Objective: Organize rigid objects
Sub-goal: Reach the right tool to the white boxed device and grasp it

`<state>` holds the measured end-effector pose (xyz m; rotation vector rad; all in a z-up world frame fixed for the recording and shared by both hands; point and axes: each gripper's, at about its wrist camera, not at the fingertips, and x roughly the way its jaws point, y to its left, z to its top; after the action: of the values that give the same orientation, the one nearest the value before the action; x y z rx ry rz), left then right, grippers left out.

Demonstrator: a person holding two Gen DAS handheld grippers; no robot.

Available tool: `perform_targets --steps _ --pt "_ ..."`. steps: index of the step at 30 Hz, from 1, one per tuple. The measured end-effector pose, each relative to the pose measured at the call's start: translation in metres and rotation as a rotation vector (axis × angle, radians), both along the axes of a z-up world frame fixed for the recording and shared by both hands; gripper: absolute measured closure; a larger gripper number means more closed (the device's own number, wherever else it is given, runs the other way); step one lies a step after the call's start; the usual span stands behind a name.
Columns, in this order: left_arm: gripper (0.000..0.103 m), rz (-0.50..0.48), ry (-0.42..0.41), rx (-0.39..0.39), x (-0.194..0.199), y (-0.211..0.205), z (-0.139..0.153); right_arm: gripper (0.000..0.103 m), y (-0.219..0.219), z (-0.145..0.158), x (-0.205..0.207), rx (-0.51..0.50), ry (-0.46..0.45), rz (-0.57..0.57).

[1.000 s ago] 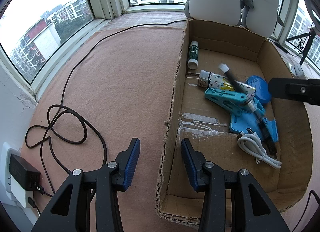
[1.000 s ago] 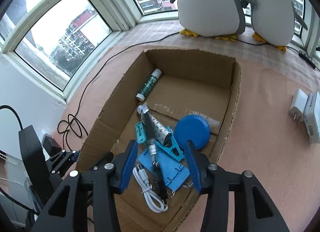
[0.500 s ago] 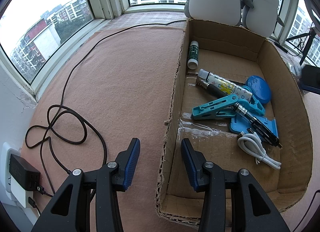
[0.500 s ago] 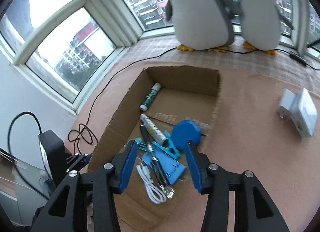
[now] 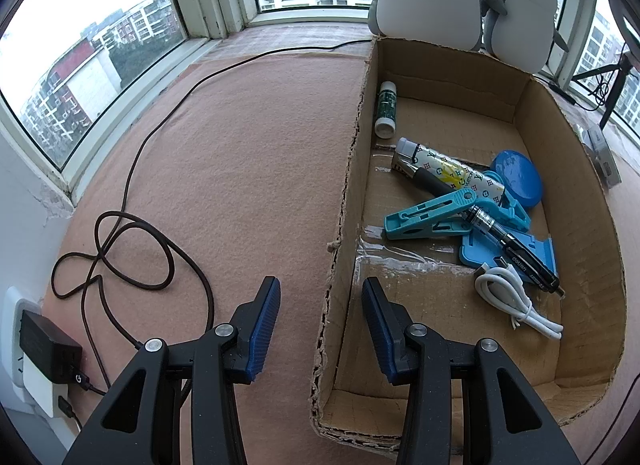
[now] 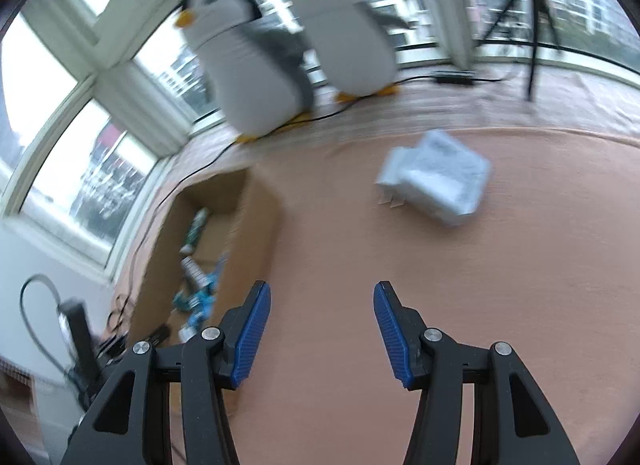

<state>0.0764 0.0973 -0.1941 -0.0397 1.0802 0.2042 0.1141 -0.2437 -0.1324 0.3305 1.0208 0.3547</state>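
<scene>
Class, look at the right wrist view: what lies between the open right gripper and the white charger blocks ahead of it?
Only bare pink felt between the right gripper and the white charger blocks, in the blurred right wrist view.

Ahead of our left gripper (image 5: pixel 320 317), with its blue ribbed pads and black arms, we see a brown cardboard box (image 5: pixel 576 169). Inside it lie a teal clip (image 5: pixel 428 217), a round blue lid (image 5: pixel 516 178), a white tube (image 5: pixel 452 171) patterned in blue and yellow, a green-patterned tube (image 5: pixel 386 107) with white ends, a black pen (image 5: pixel 516 249) and a white cable (image 5: pixel 516 301). Beyond our right gripper (image 6: pixel 320 325), we see a blurred white adapter (image 6: pixel 436 177) on pink felt (image 6: pixel 500 265) and two grey-and-white penguins (image 6: pixel 256 65).
</scene>
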Motion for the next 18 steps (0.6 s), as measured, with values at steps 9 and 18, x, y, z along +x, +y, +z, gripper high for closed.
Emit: perform_targets --steps 9,18 --pt "0.057 0.0 0.0 0.0 0.0 0.0 0.0 0.053 -0.051 -0.008 0.04 -0.016 0.029 -0.161" --pt "0.057 0.0 0.0 0.002 0.0 -0.001 0.0 0.053 -0.056 -0.006 0.088 -0.071 0.017 -0.151"
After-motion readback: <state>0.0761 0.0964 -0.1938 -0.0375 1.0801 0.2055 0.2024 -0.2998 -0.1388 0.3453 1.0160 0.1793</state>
